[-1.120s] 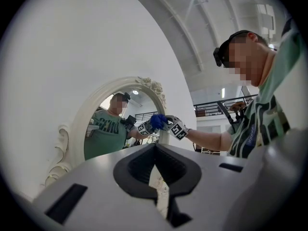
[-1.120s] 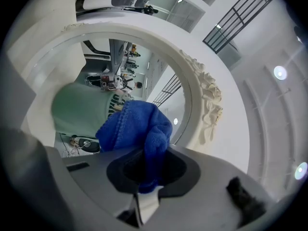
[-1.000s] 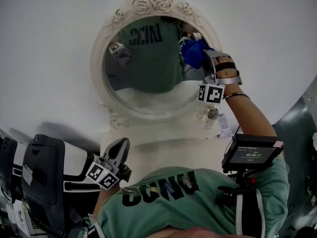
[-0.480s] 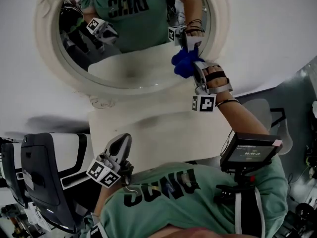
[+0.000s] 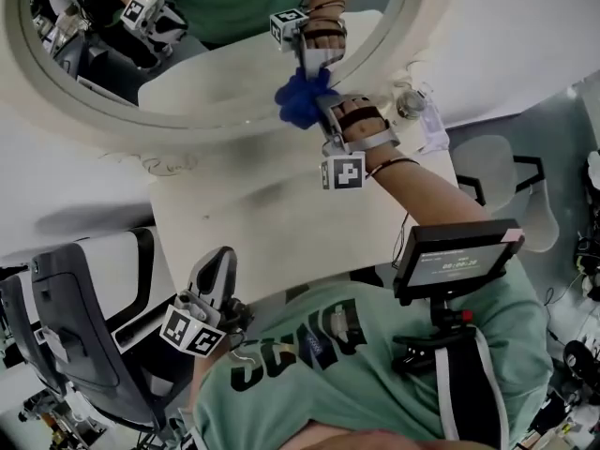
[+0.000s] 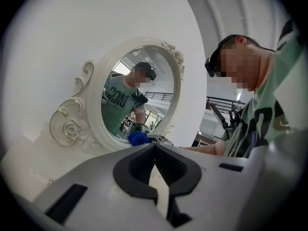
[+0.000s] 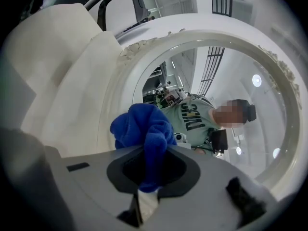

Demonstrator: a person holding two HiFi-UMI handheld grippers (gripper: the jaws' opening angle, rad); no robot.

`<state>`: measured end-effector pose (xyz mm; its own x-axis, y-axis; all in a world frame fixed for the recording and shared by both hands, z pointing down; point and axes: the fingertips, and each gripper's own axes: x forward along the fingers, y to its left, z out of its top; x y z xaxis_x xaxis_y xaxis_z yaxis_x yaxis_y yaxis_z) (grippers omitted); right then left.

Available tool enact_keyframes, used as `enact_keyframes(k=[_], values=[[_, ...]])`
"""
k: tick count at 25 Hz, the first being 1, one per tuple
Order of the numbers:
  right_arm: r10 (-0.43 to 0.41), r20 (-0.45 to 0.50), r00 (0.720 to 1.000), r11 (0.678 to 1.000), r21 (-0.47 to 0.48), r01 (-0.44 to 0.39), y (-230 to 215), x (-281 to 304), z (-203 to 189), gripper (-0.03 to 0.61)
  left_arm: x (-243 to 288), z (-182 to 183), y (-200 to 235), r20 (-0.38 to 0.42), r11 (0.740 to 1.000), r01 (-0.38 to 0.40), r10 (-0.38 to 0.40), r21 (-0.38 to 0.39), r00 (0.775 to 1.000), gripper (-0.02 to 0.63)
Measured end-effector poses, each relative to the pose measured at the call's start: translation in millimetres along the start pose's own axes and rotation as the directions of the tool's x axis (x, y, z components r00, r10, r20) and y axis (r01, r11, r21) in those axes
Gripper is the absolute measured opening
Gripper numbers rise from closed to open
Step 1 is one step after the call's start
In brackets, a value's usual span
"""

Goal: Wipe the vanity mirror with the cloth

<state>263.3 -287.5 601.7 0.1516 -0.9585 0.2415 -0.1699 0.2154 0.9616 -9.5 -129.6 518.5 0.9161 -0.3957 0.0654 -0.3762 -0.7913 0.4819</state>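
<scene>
The oval vanity mirror [image 5: 216, 64] in a cream carved frame [image 5: 141, 129] stands at the back of a pale table [image 5: 281, 214]. My right gripper [image 5: 314, 101] is shut on a bunched blue cloth [image 5: 298, 97], which presses against the glass near its lower rim. In the right gripper view the cloth [image 7: 144, 129] bulges out of the right gripper [image 7: 153, 150], close to the mirror [image 7: 216, 81]. My left gripper [image 5: 218, 262] hangs back near the person's torso, shut and empty. Over the left gripper [image 6: 155, 146], the left gripper view shows the mirror [image 6: 139, 100] and the cloth [image 6: 138, 137].
A black and white office chair [image 5: 84, 345] stands at the left. A small screen [image 5: 455, 261] is mounted on the person's chest. A little glass item with a tag [image 5: 412, 106] sits on the table by the mirror. A white chair [image 5: 487, 172] is on the right.
The right gripper has carried the cloth from the mirror's right side down to its lower rim. The head view has dropped, so the mirror sits higher in frame. The left gripper has hardly moved.
</scene>
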Motion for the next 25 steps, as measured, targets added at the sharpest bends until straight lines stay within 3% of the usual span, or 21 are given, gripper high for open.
enact_keyframes(k=[7, 12, 15, 18, 23, 25], values=[[0.129, -0.038, 0.991, 0.991, 0.023, -0.128, 5.6, -3.5, 1.2, 0.046, -8.0, 43.7, -25.3, 0.075, 0.997, 0.035, -0.040, 0.072, 0.996, 0.009], [0.257, -0.019, 0.966, 0.956, 0.152, -0.251, 1.8, -15.9, 10.1, 0.048, -23.9, 85.1, -41.1, 0.136, 0.988, 0.044, -0.064, 0.146, 0.989, 0.009], [0.262, 0.021, 0.965, 0.924, 0.283, -0.257, -14.2, -46.2, 21.1, 0.048, -33.4, 107.5, -45.4, 0.156, 0.977, 0.068, -0.101, 0.200, 0.983, 0.009], [0.230, 0.098, 0.968, 0.857, 0.452, -0.249, -44.0, -80.5, 41.9, 0.049, -35.0, 126.1, -39.8, 0.163, 0.962, 0.120, -0.163, 0.245, 0.973, 0.009], [0.210, 0.216, 0.953, 0.678, 0.670, -0.302, -58.0, -157.4, 75.8, 0.048, -36.2, 126.6, -27.6, 0.127, 0.948, 0.218, -0.252, 0.231, 0.959, 0.009], [0.205, 0.246, 0.947, 0.588, 0.743, -0.320, -57.1, -184.8, 80.3, 0.048, -31.5, 121.7, -26.1, 0.114, 0.944, 0.241, -0.271, 0.225, 0.956, 0.009]])
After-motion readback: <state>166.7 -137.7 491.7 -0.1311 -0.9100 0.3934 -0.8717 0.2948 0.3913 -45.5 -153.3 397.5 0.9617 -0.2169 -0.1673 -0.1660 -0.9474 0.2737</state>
